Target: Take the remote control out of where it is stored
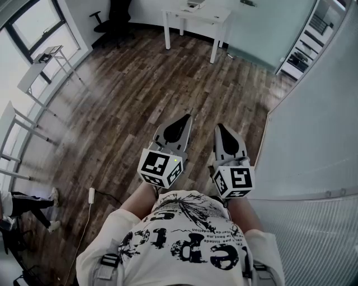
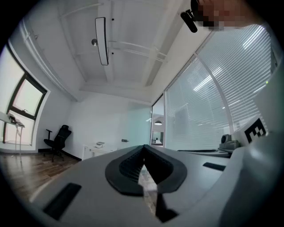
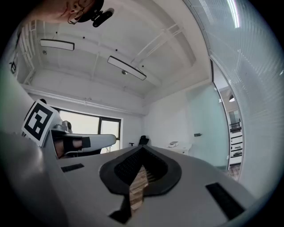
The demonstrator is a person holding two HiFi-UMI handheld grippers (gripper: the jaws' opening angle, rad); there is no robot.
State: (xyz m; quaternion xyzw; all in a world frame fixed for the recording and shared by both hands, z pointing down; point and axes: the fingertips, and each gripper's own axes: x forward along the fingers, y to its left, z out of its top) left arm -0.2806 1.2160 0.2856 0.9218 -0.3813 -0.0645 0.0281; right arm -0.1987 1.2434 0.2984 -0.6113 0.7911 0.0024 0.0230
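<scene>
The grey left gripper (image 1: 186, 118) and the grey right gripper (image 1: 219, 127) are held side by side and level above the dark wood-plank floor (image 1: 128, 95), presumably as a carrying posture, since nothing is within reach; both pairs of jaws are closed together with nothing between them. The remote control and its storage place are shown in no view, so its heading and long axis cannot be determined.

Wood floor (image 1: 128, 95) ahead of the left gripper (image 1: 184, 119) and right gripper (image 1: 221, 128) is lying wide open. Partition wall (image 1: 319, 123) is crowding the right, white table (image 1: 197, 15) is standing well ahead, and desk frames (image 1: 39, 70) are lining the left.
</scene>
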